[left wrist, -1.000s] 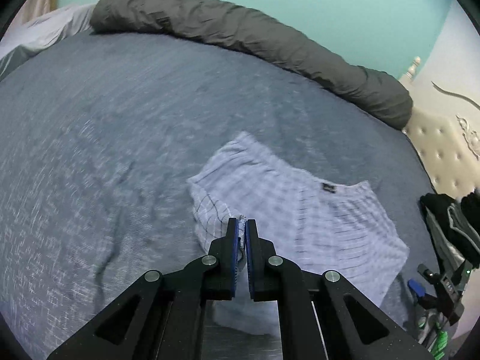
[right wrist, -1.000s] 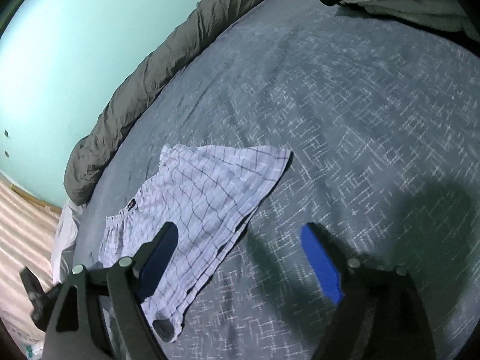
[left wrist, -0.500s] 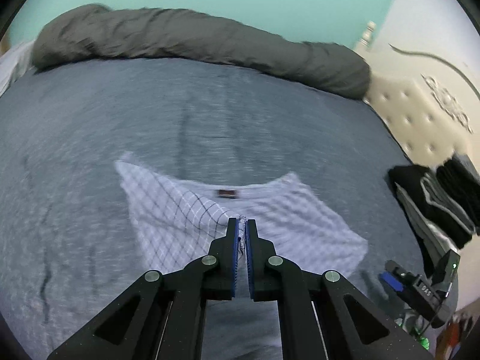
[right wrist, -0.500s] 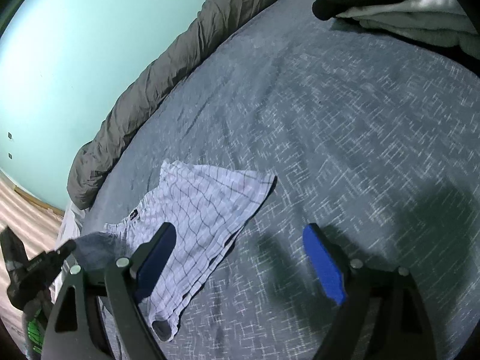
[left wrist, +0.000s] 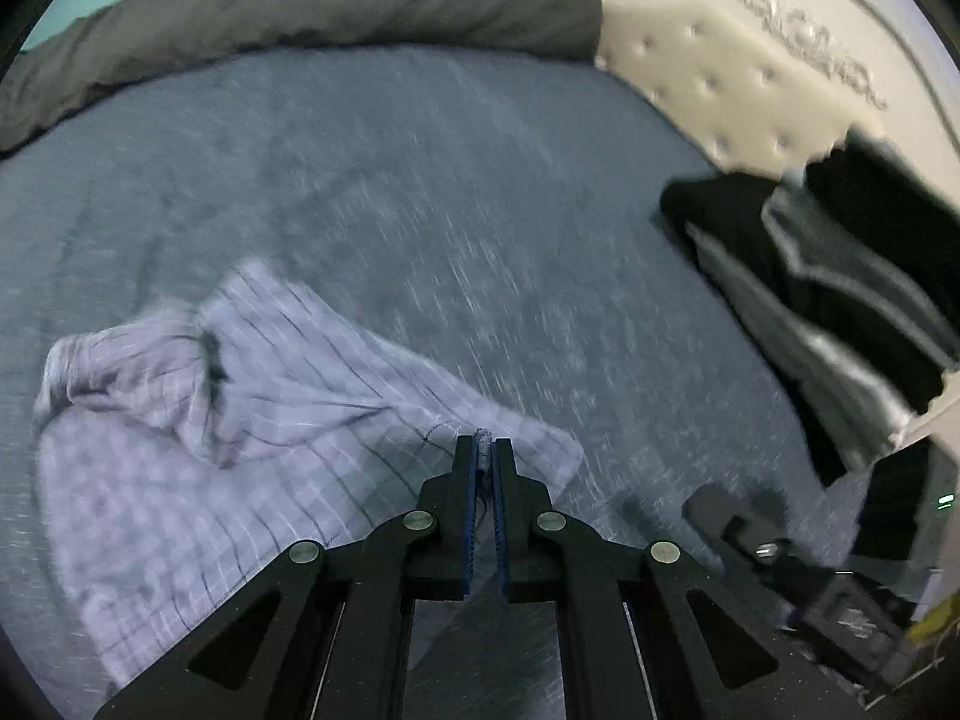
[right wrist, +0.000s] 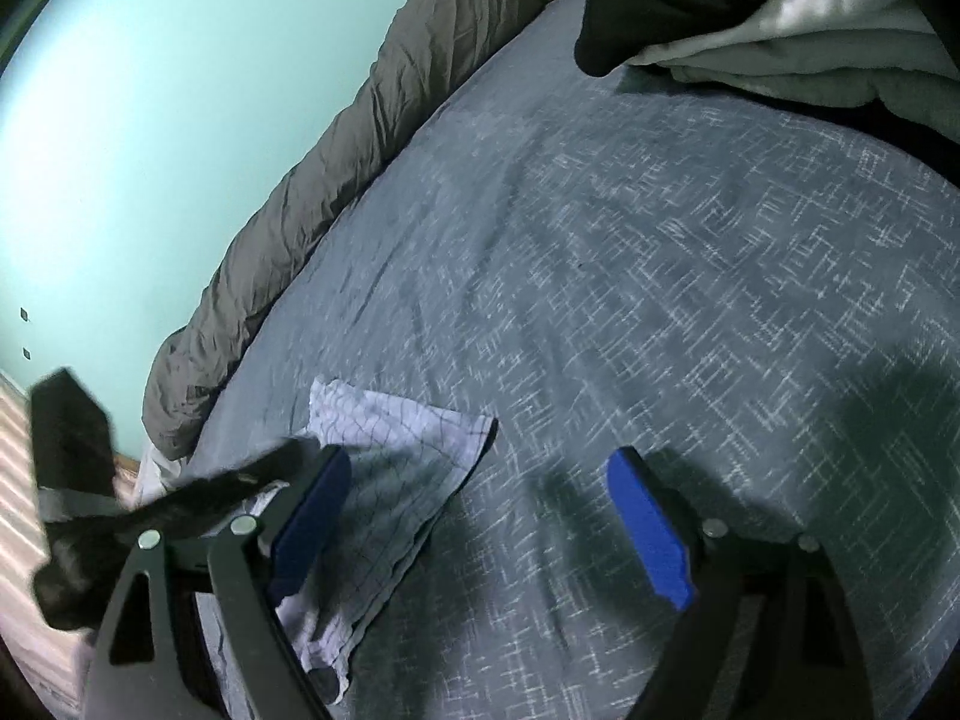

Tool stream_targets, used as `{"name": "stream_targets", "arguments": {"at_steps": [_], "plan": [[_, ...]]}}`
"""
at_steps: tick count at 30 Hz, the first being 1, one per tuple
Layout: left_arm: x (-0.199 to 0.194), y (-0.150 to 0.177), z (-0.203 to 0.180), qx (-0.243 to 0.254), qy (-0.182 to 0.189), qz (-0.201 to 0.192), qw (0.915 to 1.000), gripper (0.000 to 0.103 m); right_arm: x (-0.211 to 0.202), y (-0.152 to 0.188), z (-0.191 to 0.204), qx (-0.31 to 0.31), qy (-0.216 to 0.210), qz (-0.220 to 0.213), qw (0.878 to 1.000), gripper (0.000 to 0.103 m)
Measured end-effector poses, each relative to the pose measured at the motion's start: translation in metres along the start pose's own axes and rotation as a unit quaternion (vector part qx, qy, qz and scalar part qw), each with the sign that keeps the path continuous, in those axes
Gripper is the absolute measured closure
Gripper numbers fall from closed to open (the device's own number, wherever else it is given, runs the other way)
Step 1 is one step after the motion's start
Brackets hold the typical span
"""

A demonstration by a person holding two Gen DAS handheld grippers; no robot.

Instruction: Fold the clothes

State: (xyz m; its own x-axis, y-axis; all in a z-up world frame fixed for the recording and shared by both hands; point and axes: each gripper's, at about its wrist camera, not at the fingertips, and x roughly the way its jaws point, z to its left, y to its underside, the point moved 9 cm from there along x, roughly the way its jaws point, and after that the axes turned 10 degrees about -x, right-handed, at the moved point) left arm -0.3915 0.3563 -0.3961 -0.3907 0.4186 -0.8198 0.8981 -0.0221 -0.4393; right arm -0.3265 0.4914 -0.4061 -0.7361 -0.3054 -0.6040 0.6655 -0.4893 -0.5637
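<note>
Clenched on a pinch of cloth, our left gripper (left wrist: 483, 441) is carrying one corner of the checked shorts (left wrist: 198, 420) — we are seeing a small tuft of the fabric poking up between the blue pads. Our right gripper (right wrist: 480, 516) is hanging released, jaws spread wide with nothing between them, over bare bedspread (right wrist: 660, 300).

The shorts are lying on the bed towards its near edge, well apart from the rolled grey duvet (left wrist: 300, 6) along the far side and from the dark stack of folded clothes (left wrist: 840, 276) by the padded headboard (left wrist: 720, 78). In the left wrist view the garment is trailing away to the left and back from the held corner, bunched and half turned over on itself at its far end; its long axis is running from that crumpled end towards the pads.

What the next move turns on, as we are judging it: the free cloth is lying almost wholly to one side of the held corner, so the fold has to be laid back across that line. In the right wrist view the shorts are sitting just beside and under the left-hand finger of our open gripper, its free pointed corner towards the middle of the bed — so the right hand is the nearer one for pinning or catching that corner. The blurred dark shape at that view's left edge is probably our other tool.
</note>
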Motion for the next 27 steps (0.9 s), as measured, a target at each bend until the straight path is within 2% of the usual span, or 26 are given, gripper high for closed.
{"name": "stream_targets", "arguments": {"at_steps": [4, 7, 9, 11, 15, 20, 23, 24, 27], "plan": [[0.020, 0.014, 0.002, -0.010, -0.002, 0.025, 0.9996, 0.097, 0.001, -0.003, 0.002, 0.004, -0.015, -0.003, 1.000, 0.015], [0.014, 0.014, 0.011, -0.023, 0.001, 0.029, 0.9993, 0.092, 0.003, -0.003, 0.012, -0.004, -0.026, -0.004, 1.000, 0.015], [-0.001, 0.011, 0.015, -0.027, 0.007, 0.018, 0.9994, 0.081, 0.005, -0.003, 0.018, -0.009, -0.035, -0.003, 0.999, 0.015], [-0.021, 0.004, 0.022, -0.026, 0.006, -0.002, 0.9996, 0.066, 0.007, -0.002, 0.024, -0.014, -0.041, -0.002, 0.999, 0.015], [-0.052, -0.011, 0.046, -0.029, -0.010, -0.034, 0.9990, 0.064, 0.013, 0.000, 0.042, -0.044, -0.048, 0.004, 0.998, 0.016], [-0.066, -0.023, 0.085, -0.044, -0.039, -0.044, 0.9973, 0.064, 0.030, 0.006, 0.066, -0.098, -0.044, 0.024, 0.994, 0.035], [-0.068, -0.026, 0.106, -0.050, -0.050, -0.043, 0.9966, 0.064, 0.046, 0.013, 0.069, -0.119, -0.028, 0.049, 0.991, 0.054], [-0.069, -0.027, 0.112, -0.050, -0.052, -0.043, 0.9965, 0.064, 0.051, 0.015, 0.070, -0.124, -0.022, 0.057, 0.990, 0.065], [-0.068, -0.033, 0.128, -0.051, -0.060, -0.040, 0.9961, 0.064, 0.062, 0.020, 0.071, -0.135, -0.011, 0.071, 0.988, 0.070]]}}
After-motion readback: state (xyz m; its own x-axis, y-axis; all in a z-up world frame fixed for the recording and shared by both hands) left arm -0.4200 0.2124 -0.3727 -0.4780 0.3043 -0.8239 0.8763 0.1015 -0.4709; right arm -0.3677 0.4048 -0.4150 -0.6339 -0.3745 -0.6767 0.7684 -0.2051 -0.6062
